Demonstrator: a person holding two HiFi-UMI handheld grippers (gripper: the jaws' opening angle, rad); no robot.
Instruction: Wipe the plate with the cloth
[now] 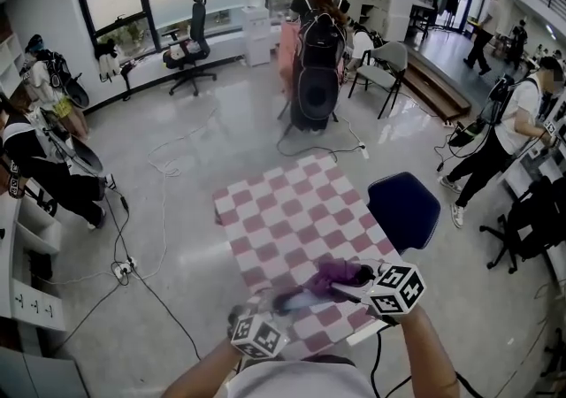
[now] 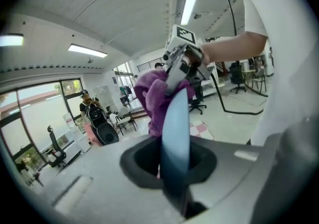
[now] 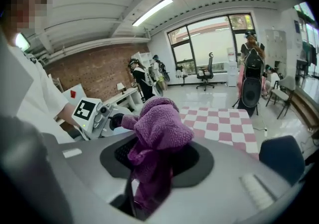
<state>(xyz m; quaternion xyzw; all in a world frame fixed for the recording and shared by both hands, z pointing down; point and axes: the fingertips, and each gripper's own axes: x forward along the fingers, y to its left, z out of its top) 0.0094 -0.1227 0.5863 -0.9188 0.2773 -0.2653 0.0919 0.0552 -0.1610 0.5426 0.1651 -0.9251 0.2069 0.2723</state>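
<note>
clamping the plate (image 2: 175,128) by its near rim, the left gripper (image 2: 172,161) had both jaws shut tight on it, so that in the left gripper view the plate stood edge-on, a thin bluish blade rising from between the dark pads. the right gripper (image 3: 149,168) had its jaws closed on the purple cloth (image 3: 159,128), which bunched up in a thick wad above the jaws and hung down between them. the two grippers faced each other, close together, and the wad of cloth lay against the far part of the plate, on one face of it near the rim. in the head view the plate showed only as a pale blurred streak between the two marker cubes, with the cloth on top of its right end. both were held in the air over the near edge of a table (image 1: 292,210) covered in pink and white checks. a dark blue chair (image 1: 404,209) stood just beside the table's right side. farther back on the grey floor a person with a black bag (image 1: 316,78) stood facing away, and an office chair (image 1: 190,49) stood near the windows.
</note>
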